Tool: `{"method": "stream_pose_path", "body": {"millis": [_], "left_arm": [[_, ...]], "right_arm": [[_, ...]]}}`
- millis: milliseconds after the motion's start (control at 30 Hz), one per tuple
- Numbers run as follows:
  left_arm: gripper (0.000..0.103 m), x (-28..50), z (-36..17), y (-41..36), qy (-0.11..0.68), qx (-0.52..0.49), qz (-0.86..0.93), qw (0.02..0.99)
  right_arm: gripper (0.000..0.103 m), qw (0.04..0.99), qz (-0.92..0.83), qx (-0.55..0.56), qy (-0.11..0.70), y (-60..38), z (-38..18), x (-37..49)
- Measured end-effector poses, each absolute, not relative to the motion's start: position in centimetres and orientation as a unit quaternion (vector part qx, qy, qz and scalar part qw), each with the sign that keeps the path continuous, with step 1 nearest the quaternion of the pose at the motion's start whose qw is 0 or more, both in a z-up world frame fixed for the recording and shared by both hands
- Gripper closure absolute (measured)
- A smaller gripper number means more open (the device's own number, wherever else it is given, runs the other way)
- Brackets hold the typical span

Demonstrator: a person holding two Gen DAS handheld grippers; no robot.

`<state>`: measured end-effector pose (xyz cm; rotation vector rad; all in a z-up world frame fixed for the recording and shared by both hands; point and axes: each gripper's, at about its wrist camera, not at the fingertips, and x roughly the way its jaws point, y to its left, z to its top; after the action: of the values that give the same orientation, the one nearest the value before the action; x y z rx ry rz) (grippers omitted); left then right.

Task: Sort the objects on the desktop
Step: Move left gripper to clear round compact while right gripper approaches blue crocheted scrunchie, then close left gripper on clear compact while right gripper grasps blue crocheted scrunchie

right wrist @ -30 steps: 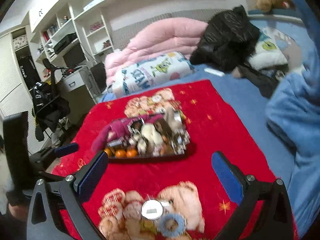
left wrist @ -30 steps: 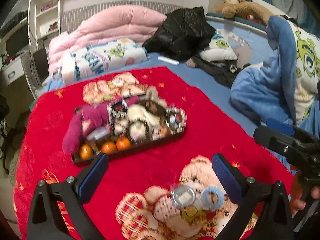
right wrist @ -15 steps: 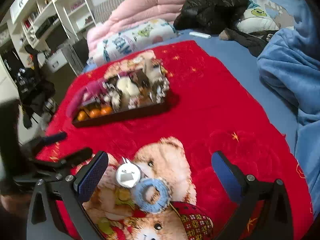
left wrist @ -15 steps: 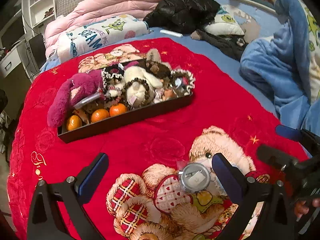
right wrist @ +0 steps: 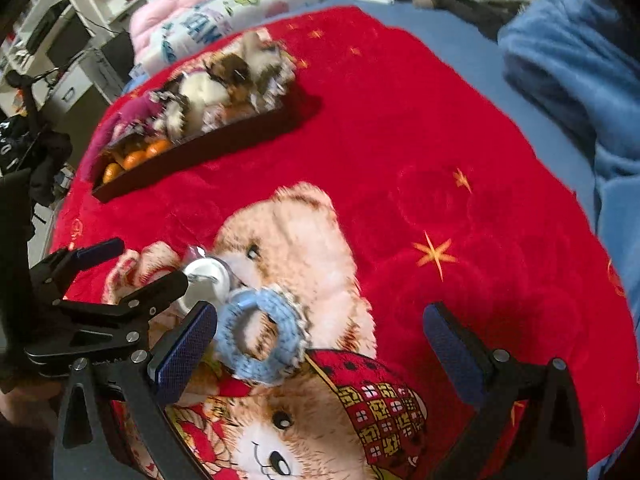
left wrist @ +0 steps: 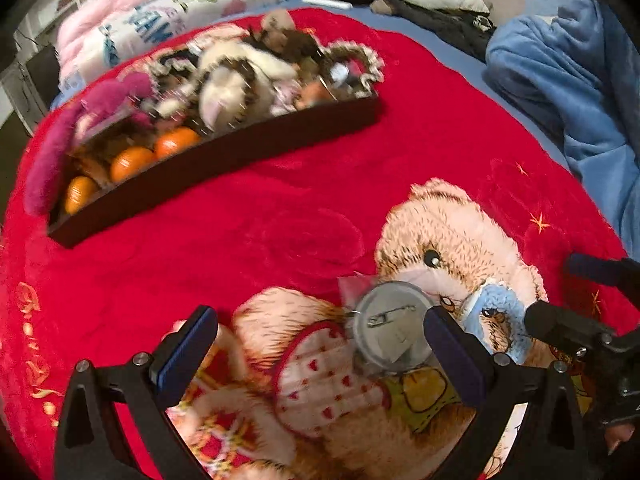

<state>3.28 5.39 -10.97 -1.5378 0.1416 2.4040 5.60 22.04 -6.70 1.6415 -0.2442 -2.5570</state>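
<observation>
Closing in on 2 loose items on the red blanket (left wrist: pixel 280 208). Left wrist view: left gripper (left wrist: pixel 320 344) jaws wide open, empty; silver badge (left wrist: pixel 394 326) lies just inside its right finger. Next move, I judge: centre on the badge, close, carry it to the tray (left wrist: pixel 224 160). 1 s ago the tray sat far off; now it's much nearer.

Right wrist view: right gripper (right wrist: pixel 320 340) open, empty; blue knitted ring (right wrist: pixel 262 336) beside its left finger, touching the badge (right wrist: pixel 204 276).
</observation>
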Motion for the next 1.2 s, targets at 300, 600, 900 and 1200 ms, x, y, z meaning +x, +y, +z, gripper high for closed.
{"method": "stream_pose_path", "body": {"millis": [300,600,900,1200], "left_arm": [[0.0,3.0,-12.7,5.8,0.045,-0.543,0.827,0.141],[0.0,3.6,-12.6,6.1,0.033,-0.537,0.834,0.121],[0.064,4.6,-10.9,6.4,0.023,-0.524,0.841,0.133],[0.085,5.2,-9.3,5.3,0.009,-0.507,0.852,0.135]], "right_arm": [[0.023,0.048,-0.816,0.574,-0.039,21.0,-9.3,5.5],[0.047,0.038,-0.823,0.567,-0.001,20.2,-9.5,6.1],[0.084,0.047,-0.83,0.556,-0.008,20.1,-9.1,6.7],[0.088,0.047,-0.836,0.547,-0.018,20.4,-8.5,7.4]]}}
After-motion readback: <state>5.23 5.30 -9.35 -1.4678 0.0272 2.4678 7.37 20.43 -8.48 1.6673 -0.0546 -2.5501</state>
